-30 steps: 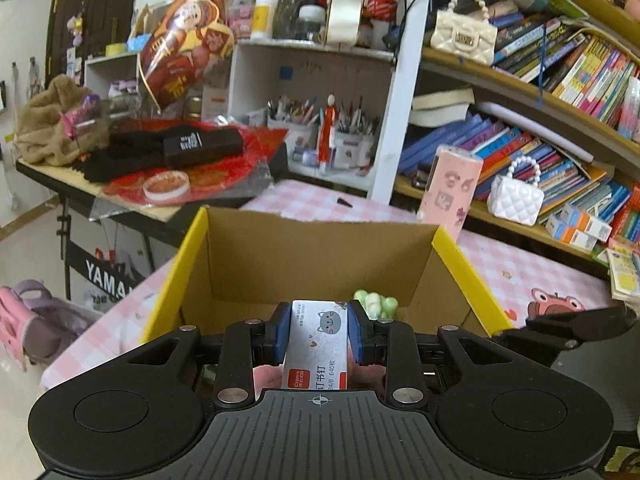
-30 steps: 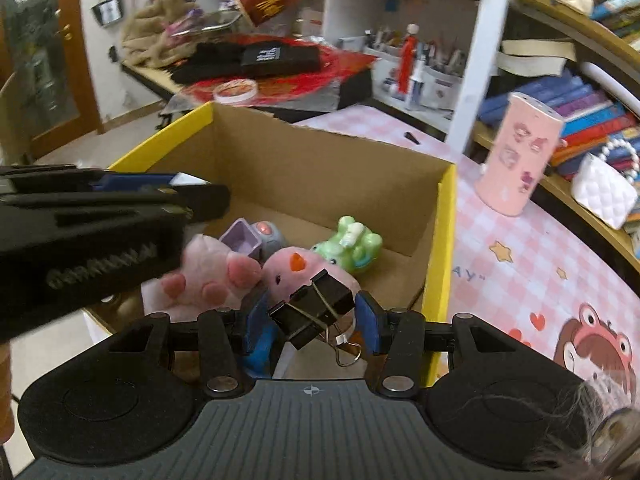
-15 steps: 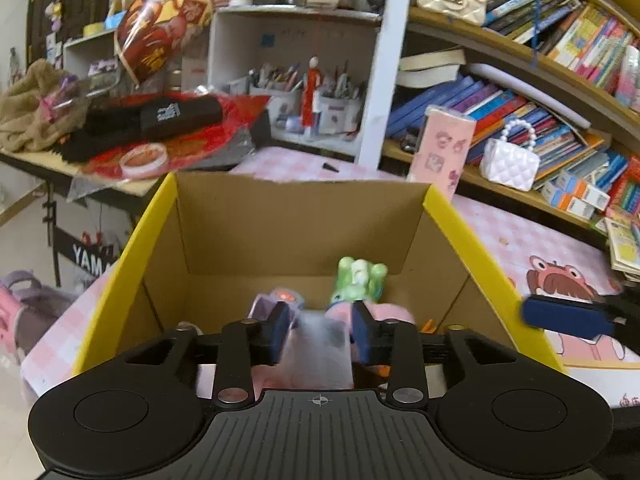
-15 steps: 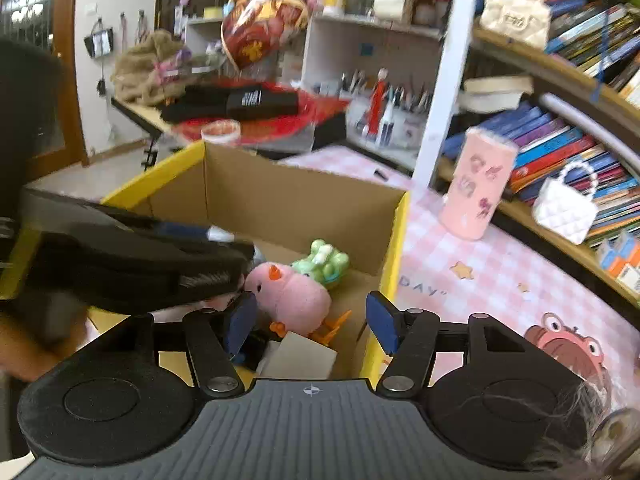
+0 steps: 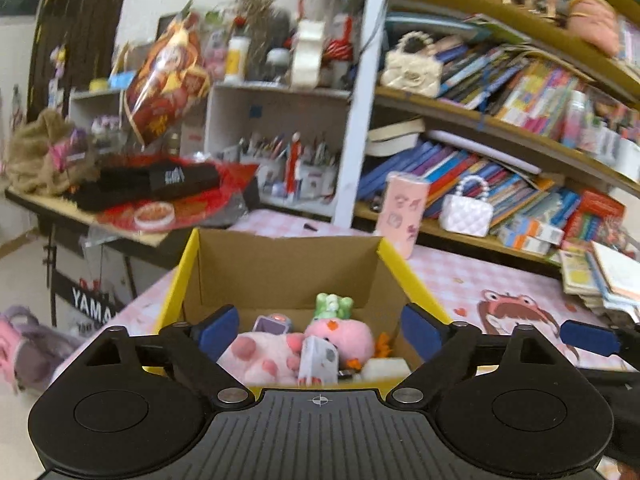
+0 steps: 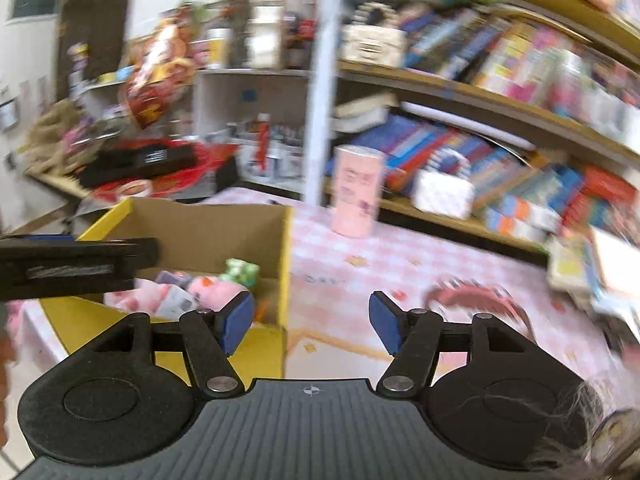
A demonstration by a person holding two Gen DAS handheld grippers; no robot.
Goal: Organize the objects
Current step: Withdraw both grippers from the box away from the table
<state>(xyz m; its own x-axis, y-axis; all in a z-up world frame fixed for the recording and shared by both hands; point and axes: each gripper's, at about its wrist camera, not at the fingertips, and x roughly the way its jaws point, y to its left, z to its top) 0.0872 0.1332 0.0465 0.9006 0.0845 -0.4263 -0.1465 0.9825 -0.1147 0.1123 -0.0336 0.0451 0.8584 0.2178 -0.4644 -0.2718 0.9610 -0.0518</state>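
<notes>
A cardboard box with a yellow rim (image 5: pixel 404 272) stands on the pink checked table. In it lie pink plush toys (image 5: pixel 340 334), a green toy (image 5: pixel 332 306) and a small white carton (image 5: pixel 318 360). My left gripper (image 5: pixel 319 330) hangs over the box's near side, its jaws opening wide with nothing pressed between them. My right gripper (image 6: pixel 311 320) is beside the box's (image 6: pixel 212 228) right wall, over the tablecloth, jaws opening and empty. The left gripper (image 6: pixel 76 268) shows as a black bar at the left of the right wrist view.
A pink cup (image 5: pixel 402 216) and a white quilted purse (image 5: pixel 466 214) stand behind the box by crowded bookshelves (image 5: pixel 520 100). A side table (image 5: pixel 160 184) with red and black items is at the left. Stacked books (image 5: pixel 600 272) lie at the right edge.
The left gripper let go of the small white carton, which now lies in the box. The right gripper released its black binder clip. Both drew back; the right swung rightward.
</notes>
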